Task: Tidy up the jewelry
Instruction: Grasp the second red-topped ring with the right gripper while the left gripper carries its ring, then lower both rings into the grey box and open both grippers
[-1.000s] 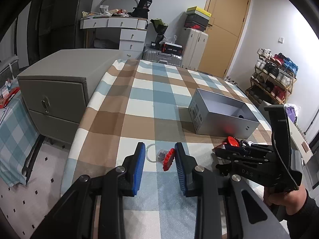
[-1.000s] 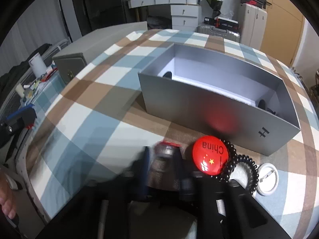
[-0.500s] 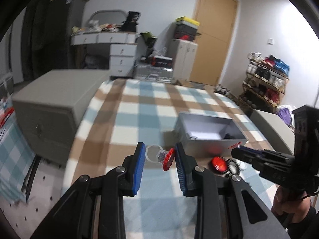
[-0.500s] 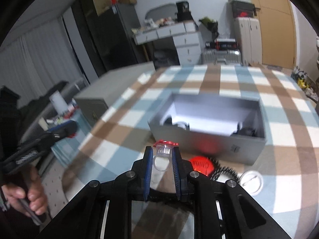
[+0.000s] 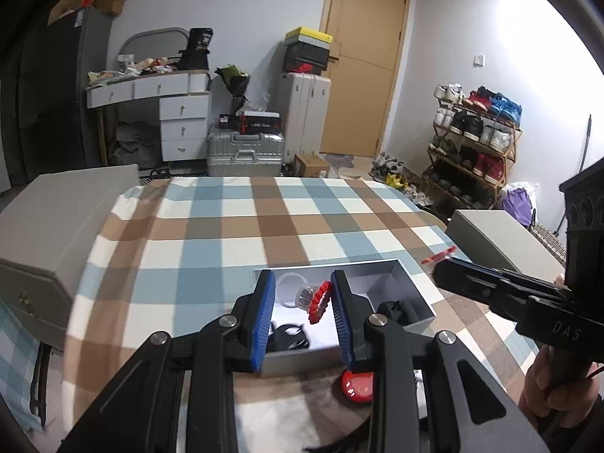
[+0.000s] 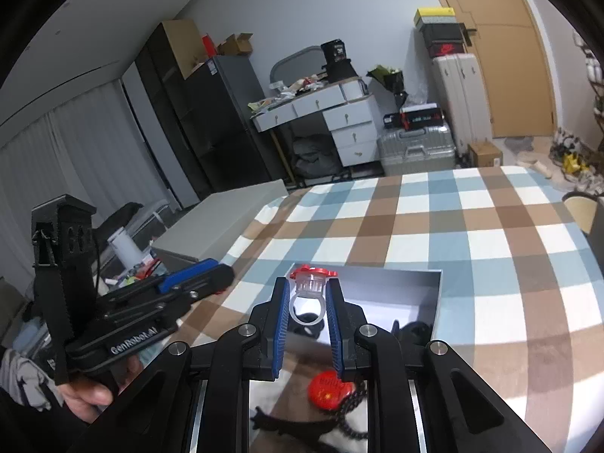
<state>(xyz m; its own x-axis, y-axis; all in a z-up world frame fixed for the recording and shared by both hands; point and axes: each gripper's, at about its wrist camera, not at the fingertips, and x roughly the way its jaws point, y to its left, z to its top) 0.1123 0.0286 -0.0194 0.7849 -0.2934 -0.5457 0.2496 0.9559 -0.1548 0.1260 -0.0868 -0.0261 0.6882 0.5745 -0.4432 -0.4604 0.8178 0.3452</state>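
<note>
Each gripper holds a clear plastic toy ring with a red top. My left gripper [image 5: 302, 304] is shut on one ring [image 5: 311, 298], held above the near end of the open grey box [image 5: 415, 290]. My right gripper [image 6: 308, 304] is shut on the other ring [image 6: 310, 290], upright, above the box [image 6: 434, 302]. Dark jewelry [image 5: 396, 309] lies inside the box. A red round badge [image 5: 356, 387] and a black coiled band [image 6: 353, 404] lie on the checked cloth in front of the box. The right gripper also shows in the left wrist view [image 5: 447, 270].
The checked tablecloth [image 5: 264, 226] covers the table. A grey cabinet [image 5: 56, 211] stands at the left edge and a grey lid or box [image 5: 498, 238] at the right. Suitcases, drawers and a shoe rack stand behind.
Both grippers have risen from the table with their rings and moved over the grey box. The right gripper closed on its ring and lifted it.
</note>
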